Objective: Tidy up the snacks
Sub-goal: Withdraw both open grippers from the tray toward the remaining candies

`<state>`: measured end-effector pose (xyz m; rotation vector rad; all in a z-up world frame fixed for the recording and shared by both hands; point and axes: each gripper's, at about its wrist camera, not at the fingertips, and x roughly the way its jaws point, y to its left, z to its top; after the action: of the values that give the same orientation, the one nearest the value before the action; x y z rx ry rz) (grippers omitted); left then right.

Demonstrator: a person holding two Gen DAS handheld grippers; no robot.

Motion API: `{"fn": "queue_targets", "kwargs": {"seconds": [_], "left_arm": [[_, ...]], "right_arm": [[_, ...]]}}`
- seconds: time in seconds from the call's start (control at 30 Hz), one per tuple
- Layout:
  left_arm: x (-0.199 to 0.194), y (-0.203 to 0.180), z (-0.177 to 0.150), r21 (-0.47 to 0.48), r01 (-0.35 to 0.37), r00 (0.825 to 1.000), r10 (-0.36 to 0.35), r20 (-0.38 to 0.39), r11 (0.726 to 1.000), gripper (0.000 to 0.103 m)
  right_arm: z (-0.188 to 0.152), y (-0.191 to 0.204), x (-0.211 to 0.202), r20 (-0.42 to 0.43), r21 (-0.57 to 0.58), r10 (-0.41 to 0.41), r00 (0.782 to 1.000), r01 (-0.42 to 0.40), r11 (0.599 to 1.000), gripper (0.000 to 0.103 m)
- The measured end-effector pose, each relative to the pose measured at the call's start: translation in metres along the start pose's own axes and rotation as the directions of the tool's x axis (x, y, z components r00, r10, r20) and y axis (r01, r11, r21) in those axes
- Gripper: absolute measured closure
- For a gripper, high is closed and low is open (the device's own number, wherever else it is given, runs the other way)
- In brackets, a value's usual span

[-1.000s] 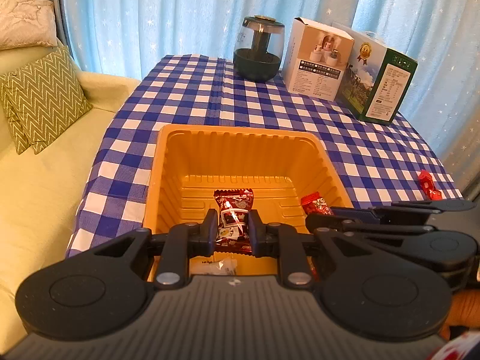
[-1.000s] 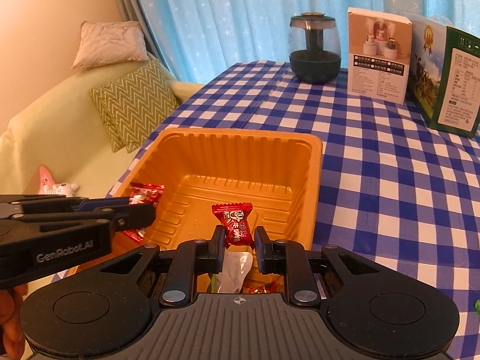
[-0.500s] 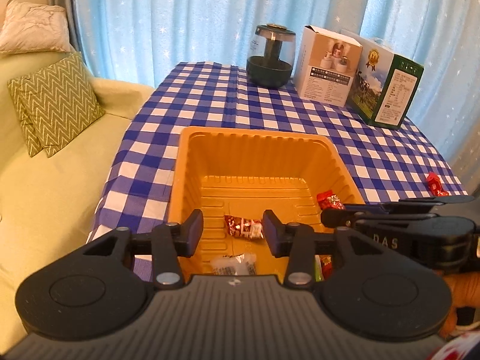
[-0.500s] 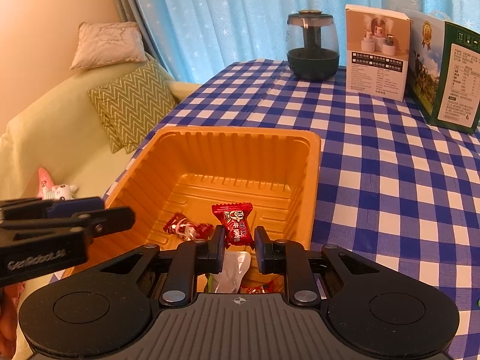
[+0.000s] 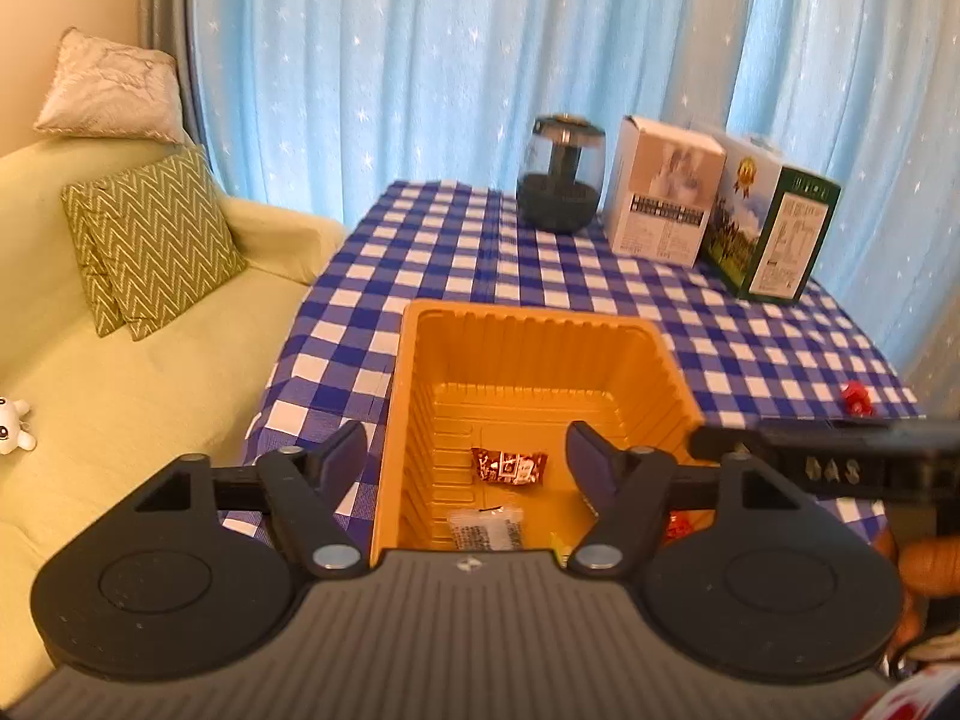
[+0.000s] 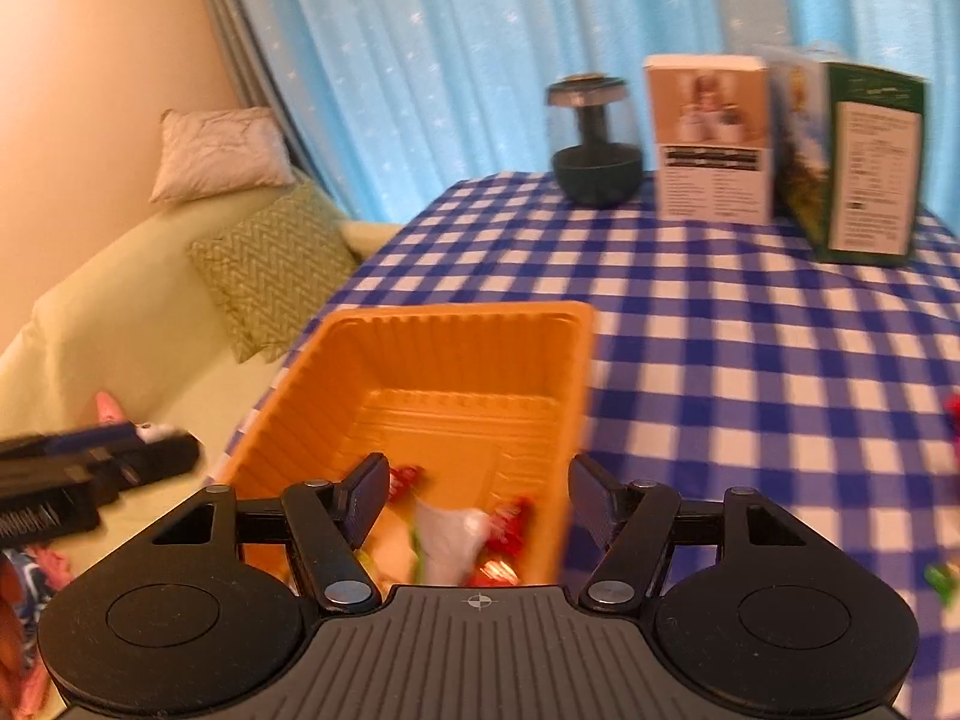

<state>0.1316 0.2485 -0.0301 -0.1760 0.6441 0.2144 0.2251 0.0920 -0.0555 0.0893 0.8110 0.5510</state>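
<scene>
An orange plastic tray (image 5: 414,396) (image 6: 576,396) sits on the blue checked tablecloth. On its floor lie a dark red candy (image 5: 509,465), a clear wrapped snack (image 5: 485,528) and, in the blurred right wrist view, a red candy (image 6: 510,525) beside a white wrapper (image 6: 447,540). My left gripper (image 5: 467,456) hangs above the tray's near end, its jaws opening with nothing between them. My right gripper (image 6: 479,495) is over the tray's near right part, its jaws also opening and holding nothing. Each gripper shows at the edge of the other's view.
A dark glass jar (image 5: 561,174), a white box (image 5: 660,198) and a green box (image 5: 774,228) stand at the table's back. A loose red candy (image 5: 857,399) lies on the cloth right of the tray, a green one (image 6: 942,579) nearer me. A pale green sofa with cushions (image 5: 150,240) is left.
Both grippers let go of their candies, which dropped into the tray: the left one first, then the right. Both have opened wide and drawn up and back from the tray.
</scene>
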Motion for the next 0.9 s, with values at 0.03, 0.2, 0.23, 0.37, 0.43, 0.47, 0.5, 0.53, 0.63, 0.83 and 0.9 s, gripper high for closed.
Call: {"fn": "queue_targets", "kwargs": {"seconds": [0.03,0.2,0.23,0.37,0.43,0.47,0.5,0.53,0.63,0.83,0.9], "left_arm": [[-0.005,-0.002,-0.001,-0.002,-0.002,1.0,0.002,0.006,1.0,0.027],[-0.028,-0.019,-0.007,0.012,-0.01,0.999,0.01,0.033,1.0,0.023],[-0.032,-0.023,-0.009,0.016,-0.007,0.999,0.007,0.034,1.0,0.023],[-0.049,-0.04,-0.016,0.024,0.016,0.999,-0.017,0.048,1.0,0.023],[-0.058,-0.05,-0.019,0.025,0.028,0.998,-0.03,0.053,0.999,0.02],[-0.062,-0.054,-0.021,0.024,0.033,0.998,-0.034,0.056,0.999,0.02],[-0.065,-0.059,-0.023,0.023,0.038,0.997,-0.04,0.059,0.999,0.019],[-0.068,-0.063,-0.025,0.024,0.044,0.997,-0.046,0.058,0.999,0.018],[-0.075,-0.078,-0.032,0.032,0.069,0.996,-0.071,0.054,0.997,0.017],[-0.084,-0.104,-0.043,0.015,0.122,0.992,-0.122,0.032,0.992,0.015],[-0.085,-0.113,-0.046,0.013,0.144,0.989,-0.145,0.016,0.989,0.014]], "right_arm": [[-0.004,-0.003,-0.008,0.007,0.0,-0.017,1.0,0.017,1.0,0.037],[-0.027,-0.015,-0.051,0.03,0.012,-0.136,0.99,0.136,0.991,0.037],[-0.031,-0.018,-0.06,0.033,0.013,-0.151,0.988,0.151,0.988,0.037],[-0.045,-0.024,-0.092,0.051,0.005,-0.22,0.974,0.22,0.976,0.037],[-0.051,-0.03,-0.105,0.047,0.012,-0.223,0.974,0.222,0.975,0.036],[-0.053,-0.035,-0.11,0.038,0.023,-0.223,0.974,0.222,0.975,0.036],[-0.055,-0.039,-0.115,0.035,0.038,-0.23,0.973,0.228,0.973,0.036],[-0.057,-0.044,-0.122,0.035,0.053,-0.242,0.97,0.24,0.969,0.036],[-0.063,-0.058,-0.142,0.035,0.103,-0.271,0.962,0.267,0.958,0.036],[-0.074,-0.078,-0.178,0.038,0.163,-0.324,0.945,0.314,0.935,0.036],[-0.078,-0.083,-0.188,0.042,0.178,-0.335,0.941,0.323,0.93,0.036]]}}
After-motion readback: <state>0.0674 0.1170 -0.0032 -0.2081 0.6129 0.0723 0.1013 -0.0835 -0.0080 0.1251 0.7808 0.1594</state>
